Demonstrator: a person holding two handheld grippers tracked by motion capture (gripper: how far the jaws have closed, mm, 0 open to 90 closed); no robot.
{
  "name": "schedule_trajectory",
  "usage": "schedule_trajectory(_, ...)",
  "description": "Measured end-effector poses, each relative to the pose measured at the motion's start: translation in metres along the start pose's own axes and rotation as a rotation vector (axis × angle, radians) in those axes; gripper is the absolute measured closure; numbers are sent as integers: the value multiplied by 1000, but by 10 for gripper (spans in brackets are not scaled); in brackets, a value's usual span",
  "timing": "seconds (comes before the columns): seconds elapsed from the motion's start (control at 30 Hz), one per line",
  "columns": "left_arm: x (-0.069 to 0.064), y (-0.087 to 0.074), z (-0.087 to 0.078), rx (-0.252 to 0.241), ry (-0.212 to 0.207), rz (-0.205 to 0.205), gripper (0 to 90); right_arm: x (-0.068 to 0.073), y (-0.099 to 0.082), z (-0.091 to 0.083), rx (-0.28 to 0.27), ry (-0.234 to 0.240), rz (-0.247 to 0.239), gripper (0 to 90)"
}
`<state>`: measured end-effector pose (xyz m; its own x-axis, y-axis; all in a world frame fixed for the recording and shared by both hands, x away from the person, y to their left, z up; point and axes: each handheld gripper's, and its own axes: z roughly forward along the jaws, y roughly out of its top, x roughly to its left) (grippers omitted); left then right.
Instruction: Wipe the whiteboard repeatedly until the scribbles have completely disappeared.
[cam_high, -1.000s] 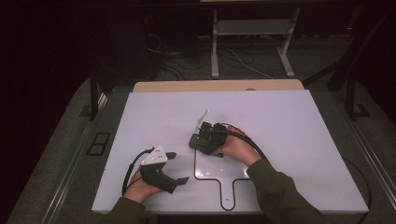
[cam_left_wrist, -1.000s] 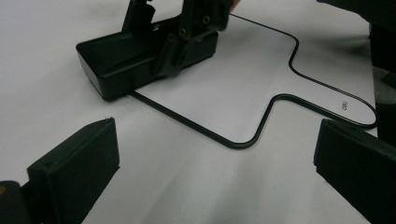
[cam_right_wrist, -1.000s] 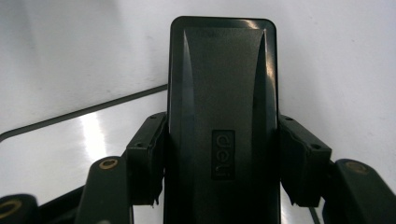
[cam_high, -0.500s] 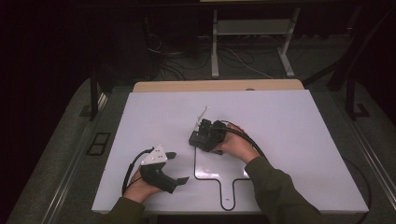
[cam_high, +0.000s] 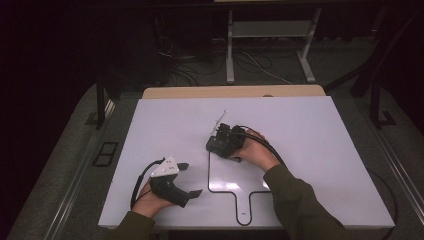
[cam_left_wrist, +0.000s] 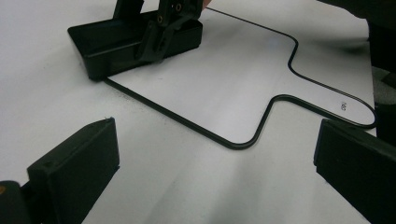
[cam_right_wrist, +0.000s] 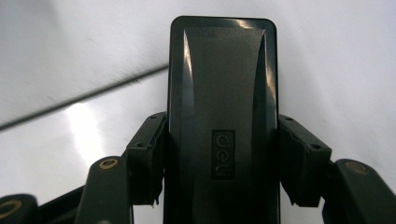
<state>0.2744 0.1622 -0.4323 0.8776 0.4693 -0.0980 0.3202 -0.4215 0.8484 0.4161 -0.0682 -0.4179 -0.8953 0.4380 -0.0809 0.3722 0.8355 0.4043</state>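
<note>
A black rectangular block (cam_right_wrist: 223, 84) marked "deli" lies on the white board (cam_high: 300, 130), at the upper left corner of a black paddle-shaped outline (cam_high: 209, 175). My right gripper (cam_right_wrist: 223, 158) is shut on the block, one pad against each long side. From above, the right gripper (cam_high: 220, 142) and the block (cam_high: 215, 148) sit near the board's middle. My left gripper (cam_high: 190, 179) rests at the board's near left, open and holding nothing. From the left gripper (cam_left_wrist: 215, 163), the block (cam_left_wrist: 116, 46) lies ahead, with the outline (cam_left_wrist: 243, 144) between.
The board lies on a wooden table (cam_high: 230, 91) with dark floor around it. A metal stand (cam_high: 270, 30) and loose cables (cam_high: 185, 70) sit beyond the far edge. The board's right half (cam_high: 340, 165) is bare white.
The right gripper and the held block have crept slightly toward the far side of the board. The left hand has stayed put.
</note>
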Motion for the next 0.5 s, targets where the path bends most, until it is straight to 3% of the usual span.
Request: schedule_trajectory(0.5,0,0,0,0,1,-5,0,-16,-35,-14,-1,-21,41,386)
